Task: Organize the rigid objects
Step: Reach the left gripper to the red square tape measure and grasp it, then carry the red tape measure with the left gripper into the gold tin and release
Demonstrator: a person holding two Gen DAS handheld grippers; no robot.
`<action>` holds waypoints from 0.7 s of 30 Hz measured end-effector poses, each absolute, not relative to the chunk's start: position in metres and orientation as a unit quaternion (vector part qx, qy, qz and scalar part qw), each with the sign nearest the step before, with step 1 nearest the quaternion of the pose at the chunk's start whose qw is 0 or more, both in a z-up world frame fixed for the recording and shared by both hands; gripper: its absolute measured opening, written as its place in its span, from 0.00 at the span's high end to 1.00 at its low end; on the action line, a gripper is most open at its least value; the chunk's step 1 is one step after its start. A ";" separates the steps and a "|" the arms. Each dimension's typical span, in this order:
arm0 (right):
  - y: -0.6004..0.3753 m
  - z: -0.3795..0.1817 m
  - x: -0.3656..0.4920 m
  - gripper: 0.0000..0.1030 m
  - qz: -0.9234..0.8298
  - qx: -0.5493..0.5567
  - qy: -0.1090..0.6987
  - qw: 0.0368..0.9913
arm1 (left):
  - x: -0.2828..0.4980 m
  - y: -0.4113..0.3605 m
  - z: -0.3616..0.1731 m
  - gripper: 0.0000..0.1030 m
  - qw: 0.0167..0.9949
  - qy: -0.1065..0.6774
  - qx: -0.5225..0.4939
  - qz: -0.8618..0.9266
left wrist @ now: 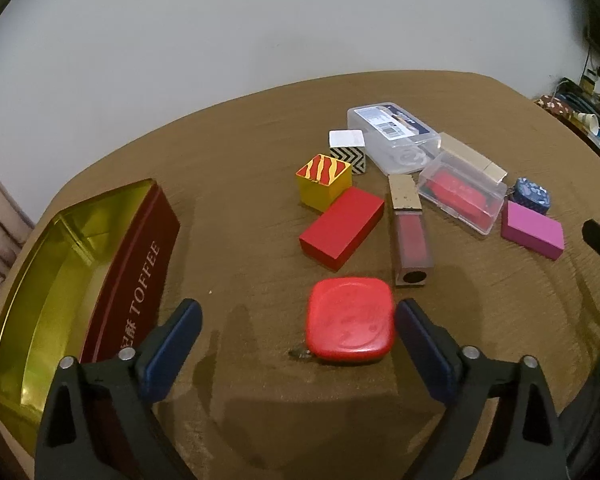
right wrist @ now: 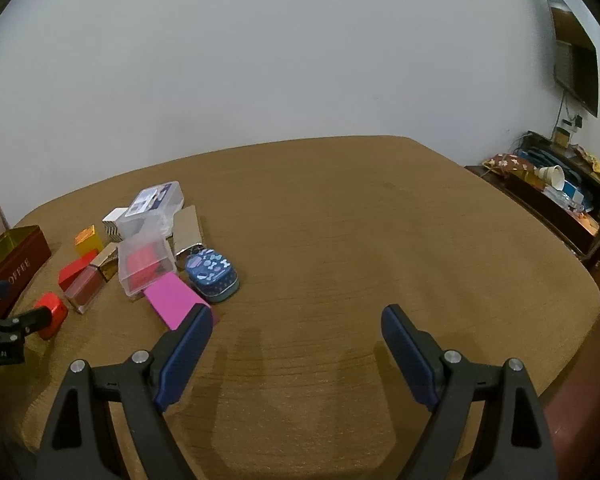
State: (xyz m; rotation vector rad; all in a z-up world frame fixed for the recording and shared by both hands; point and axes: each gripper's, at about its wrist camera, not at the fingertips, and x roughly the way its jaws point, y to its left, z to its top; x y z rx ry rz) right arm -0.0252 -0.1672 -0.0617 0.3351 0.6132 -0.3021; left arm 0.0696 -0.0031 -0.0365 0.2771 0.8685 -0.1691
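Observation:
My left gripper (left wrist: 298,312) is open, low over the brown table (left wrist: 240,216). A red rounded-square case (left wrist: 350,318) lies between its fingertips, close to the right finger (left wrist: 416,328). An open gold-lined red toffee tin (left wrist: 76,280) stands at the left. Beyond the case lie a red block (left wrist: 342,227), a lip-gloss tube (left wrist: 408,228), a yellow striped cube (left wrist: 323,186), a chevron cube (left wrist: 347,151), clear boxes (left wrist: 392,136) (left wrist: 462,192), a pink block (left wrist: 533,230) and a blue tin (left wrist: 532,194). My right gripper (right wrist: 296,322) is open and empty over bare table, right of the pink block (right wrist: 176,300) and blue tin (right wrist: 212,274).
The table's right edge curves near a dark cluttered sideboard (right wrist: 556,196) by the wall. A screen (right wrist: 572,56) hangs on the wall above it. The left gripper shows at the right wrist view's left edge (right wrist: 16,324), beside the red case (right wrist: 52,314) and the tin (right wrist: 16,264).

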 end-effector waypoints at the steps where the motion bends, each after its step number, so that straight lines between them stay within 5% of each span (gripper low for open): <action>1: -0.168 -0.063 -0.025 0.14 -0.147 0.166 0.301 0.928 | 0.072 -0.004 -0.038 0.09 0.892 0.422 0.136 -0.082; 8: -0.178 -0.070 -0.022 0.14 -0.145 0.194 0.312 0.919 | 0.079 -0.008 -0.048 0.09 0.883 0.439 0.139 -0.092; 10: -0.179 -0.072 -0.021 0.14 -0.143 0.198 0.315 0.917 | 0.079 -0.008 -0.050 0.15 0.881 0.441 0.141 -0.096; 14: -0.182 -0.075 -0.019 0.14 -0.142 0.204 0.319 0.915 | 0.082 -0.005 -0.051 0.56 0.875 0.455 0.101 -0.130; 21: -0.184 -0.076 -0.019 0.14 -0.139 0.217 0.316 0.913 | 0.080 -0.008 -0.045 0.58 0.880 0.450 0.098 -0.114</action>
